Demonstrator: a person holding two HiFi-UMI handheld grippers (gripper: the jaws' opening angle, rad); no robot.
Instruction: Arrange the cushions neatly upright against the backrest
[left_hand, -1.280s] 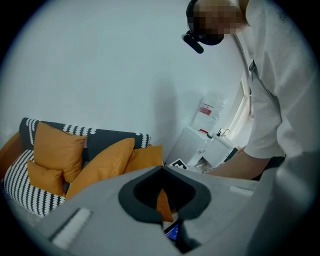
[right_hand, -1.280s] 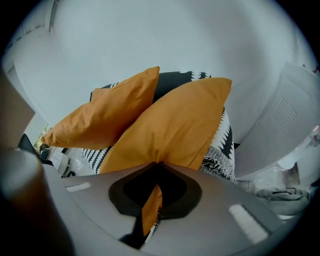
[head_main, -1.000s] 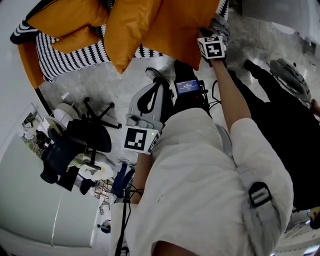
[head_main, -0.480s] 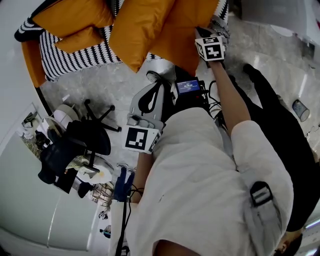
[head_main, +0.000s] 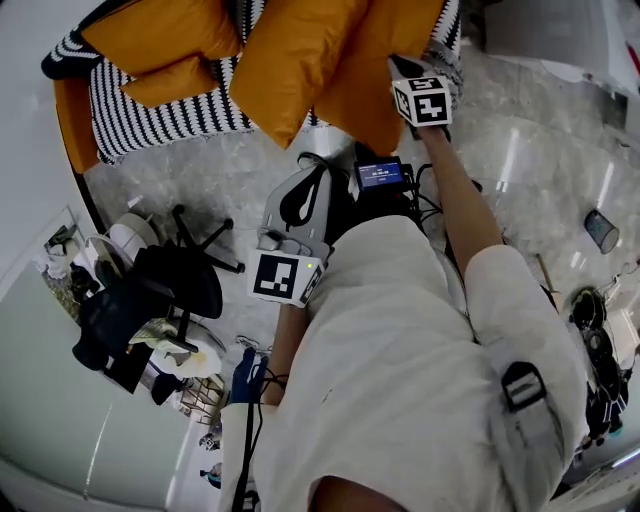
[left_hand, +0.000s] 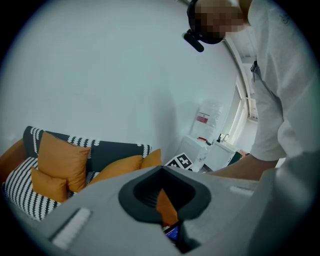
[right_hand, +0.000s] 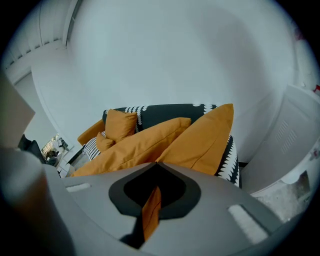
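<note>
Pale marbled floor (head_main: 200, 175), black-and-white striped sofa (head_main: 150, 115), four orange cushions.

Right claw (head_main: 403, 68): jaws pinched together on the near edge of a large orange cushion (head_main: 385, 50), which sits tilted with its lower corner past the sofa's front edge, over the floor. Second large cushion (head_main: 290, 60): touching the first on its left, likewise tilted and overhanging. Upright cushion (head_main: 165, 30): at the sofa's left end, against the dark backrest. Small cushion (head_main: 170, 82): just in front of it on the seat. Left claw (head_main: 310, 170): jaws together, holding nothing, above the floor and well apart from the sofa. Black office chair (head_main: 175, 270): on the floor to the left.
</note>
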